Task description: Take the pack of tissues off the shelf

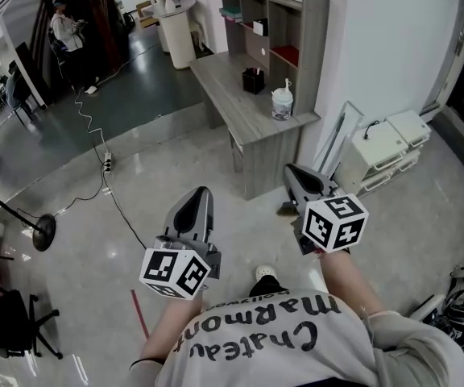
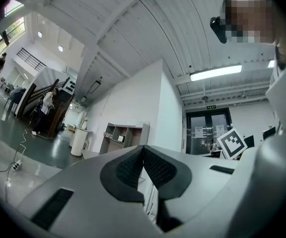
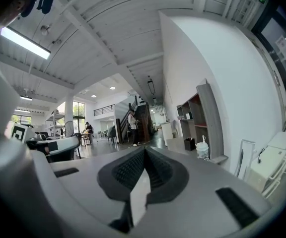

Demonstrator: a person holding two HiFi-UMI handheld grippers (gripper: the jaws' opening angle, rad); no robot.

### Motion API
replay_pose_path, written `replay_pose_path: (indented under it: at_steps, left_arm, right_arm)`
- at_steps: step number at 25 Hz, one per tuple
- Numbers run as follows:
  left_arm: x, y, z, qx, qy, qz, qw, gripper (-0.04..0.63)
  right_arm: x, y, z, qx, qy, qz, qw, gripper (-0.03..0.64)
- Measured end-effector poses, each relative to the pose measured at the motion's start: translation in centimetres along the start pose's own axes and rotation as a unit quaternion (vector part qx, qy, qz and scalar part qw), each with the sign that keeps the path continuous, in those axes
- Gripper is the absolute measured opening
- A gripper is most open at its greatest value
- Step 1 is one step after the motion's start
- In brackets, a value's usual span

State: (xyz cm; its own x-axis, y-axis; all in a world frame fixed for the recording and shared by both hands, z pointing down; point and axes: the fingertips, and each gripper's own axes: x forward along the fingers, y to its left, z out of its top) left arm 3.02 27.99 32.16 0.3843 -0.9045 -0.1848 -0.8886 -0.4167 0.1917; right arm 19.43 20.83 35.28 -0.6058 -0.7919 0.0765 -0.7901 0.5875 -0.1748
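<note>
Tissue pack (image 1: 258, 27) on shelf (image 1: 316, 35), head view clearest; left tool (image 1: 201, 193), right tool (image 1: 292, 172) pressed together.

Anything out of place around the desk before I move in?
Nothing spilled or toppled on the desk; the cup and black holder stand upright. Only oddities: a cable snaking loose across the floor, and a white panel leaning against the wall.

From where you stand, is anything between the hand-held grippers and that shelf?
Only open floor up to the desk. On it, a black holder and a white tub stand before the shelf.
</note>
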Motion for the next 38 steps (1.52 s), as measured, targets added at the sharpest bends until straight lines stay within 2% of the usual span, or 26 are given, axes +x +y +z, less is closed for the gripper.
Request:
replay_pose_path:
  at_steps: [3,7,17,27,30,33,35,38]
  left_arm:
    - [0.7,1.2,-0.2,0.001,-0.004,0.007,1.0000,0.017]
    - [3.3,3.5,-0.2,0.012,-0.005,0.014,0.9998,0.017]
    - [15.2,8.4,0.4,0.037,-0.013,0.003,0.9992,0.017]
    - [24.5,12.9,0.0,0.033,-0.032,0.004,0.9989,0.017]
    - [26.1,13.7,-1.9,0.029,-0.019,0.003,0.9994,0.017]
    - [26.7,15.0,-4.0,0.010,0.002,0.010,0.9999,0.017]
    - [26.9,16.1,-4.2,-0.002,0.005,0.020,0.9998,0.018]
    - [27.5,17.6,-3.9,0.003,0.006,0.026,0.9996,0.017]
  right_arm:
    - [1.9,-0.1,-0.2,-0.022,0.007,0.006,1.000,0.008]
    - [5.7,-1.5,0.1,-0.019,0.005,0.016,1.000,0.008]
    - [16.7,-8.6,3.5,-0.003,-0.011,0.026,1.000,0.008]
    - [24.8,-13.9,6.5,-0.022,-0.022,0.039,0.999,0.008]
    - [26.5,-15.3,5.6,-0.025,-0.015,0.037,0.999,0.008]
    - [28.1,-16.3,3.0,-0.013,0.016,0.033,0.999,0.008]
    - [29.2,-16.5,1.4,-0.002,0.036,0.034,0.999,0.008]
    - [31.1,-16.6,0.5,0.011,0.049,0.039,0.998,0.008]
